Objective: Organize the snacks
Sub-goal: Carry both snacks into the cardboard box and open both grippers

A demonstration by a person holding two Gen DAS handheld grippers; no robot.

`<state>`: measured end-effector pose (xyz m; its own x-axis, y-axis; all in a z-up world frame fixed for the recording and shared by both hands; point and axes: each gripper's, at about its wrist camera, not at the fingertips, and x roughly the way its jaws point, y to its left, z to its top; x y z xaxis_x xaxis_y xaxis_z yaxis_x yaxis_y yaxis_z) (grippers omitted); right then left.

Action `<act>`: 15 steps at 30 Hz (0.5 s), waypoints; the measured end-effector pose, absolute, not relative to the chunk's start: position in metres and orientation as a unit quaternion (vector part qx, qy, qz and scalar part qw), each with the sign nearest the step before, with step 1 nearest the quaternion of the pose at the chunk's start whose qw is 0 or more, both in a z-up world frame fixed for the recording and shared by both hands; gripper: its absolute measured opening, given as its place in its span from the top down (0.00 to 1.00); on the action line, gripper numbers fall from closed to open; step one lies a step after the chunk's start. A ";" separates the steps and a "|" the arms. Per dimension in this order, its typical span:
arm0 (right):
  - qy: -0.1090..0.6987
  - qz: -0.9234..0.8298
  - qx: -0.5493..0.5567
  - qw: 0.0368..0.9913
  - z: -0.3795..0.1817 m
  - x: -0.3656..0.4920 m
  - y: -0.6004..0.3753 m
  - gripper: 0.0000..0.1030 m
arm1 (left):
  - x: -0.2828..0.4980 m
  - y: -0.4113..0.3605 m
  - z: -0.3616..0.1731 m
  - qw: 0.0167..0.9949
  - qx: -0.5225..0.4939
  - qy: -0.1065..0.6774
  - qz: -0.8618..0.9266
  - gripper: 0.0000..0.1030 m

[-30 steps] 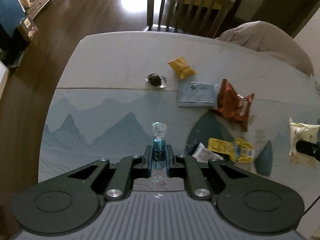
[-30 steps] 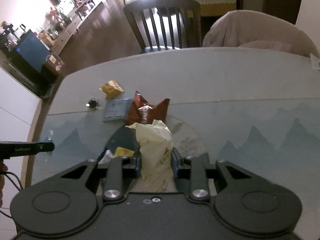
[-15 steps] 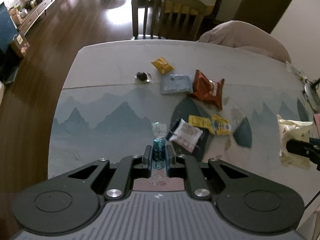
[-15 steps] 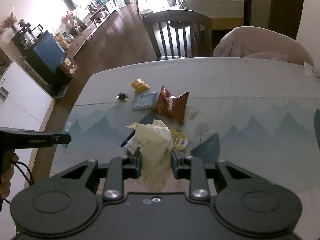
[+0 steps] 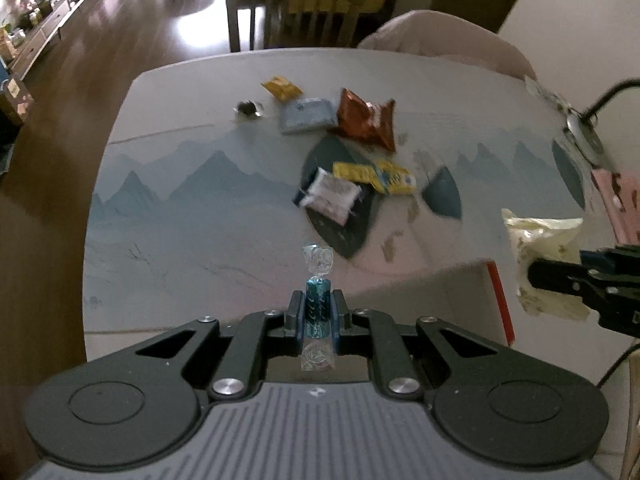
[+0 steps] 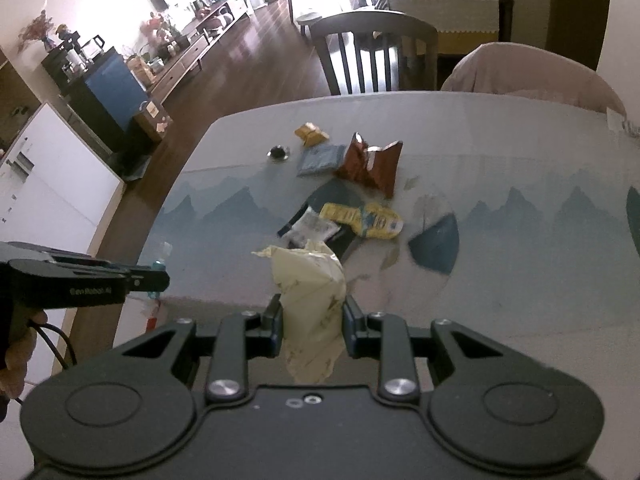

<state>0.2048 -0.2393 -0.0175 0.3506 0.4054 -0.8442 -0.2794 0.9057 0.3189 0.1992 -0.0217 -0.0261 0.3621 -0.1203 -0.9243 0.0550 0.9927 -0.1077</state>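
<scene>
My left gripper point(image 5: 317, 305) is shut on a small teal candy point(image 5: 318, 300) in a clear twisted wrapper, held above the table's near edge. My right gripper point(image 6: 312, 312) is shut on a cream snack bag point(image 6: 310, 280); that bag point(image 5: 540, 240) and the right gripper point(image 5: 560, 276) also show at the right of the left wrist view. The left gripper point(image 6: 156, 276) appears at the left of the right wrist view. On the table point(image 5: 200, 216) lie a red-brown bag point(image 5: 366, 120), a grey packet point(image 5: 306, 115), a yellow packet point(image 5: 374, 176), a white packet point(image 5: 330, 194), an orange packet point(image 5: 282, 87) and a dark round sweet point(image 5: 247, 109).
A wooden chair point(image 6: 372, 52) and a cloth-covered seat point(image 6: 532, 76) stand behind the table. A pink object point(image 5: 618, 200) and a lamp base point(image 5: 582, 136) lie at the table's right edge. Dark wood floor point(image 5: 80, 80) runs along the left side.
Both grippers have pulled back toward the table's near edge and risen, each keeping its snack. The snacks on the table look smaller and farther off.
</scene>
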 end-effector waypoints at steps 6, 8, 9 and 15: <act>0.539 0.214 0.060 0.813 -0.024 0.179 -0.236 0.73 | 0.173 -0.027 -0.034 0.816 -0.024 0.573 -0.070 0.88; 0.543 0.215 0.061 0.809 -0.028 0.173 -0.234 0.73 | 0.166 -0.029 -0.040 0.811 -0.024 0.580 -0.074 0.88; 0.546 0.216 0.062 0.807 -0.030 0.169 -0.233 0.73 | 0.163 -0.030 -0.044 0.807 -0.024 0.585 -0.076 0.88; 0.568 0.224 0.065 0.789 -0.051 0.150 -0.222 0.73 | 0.149 -0.036 -0.071 0.791 -0.018 0.607 -0.077 0.88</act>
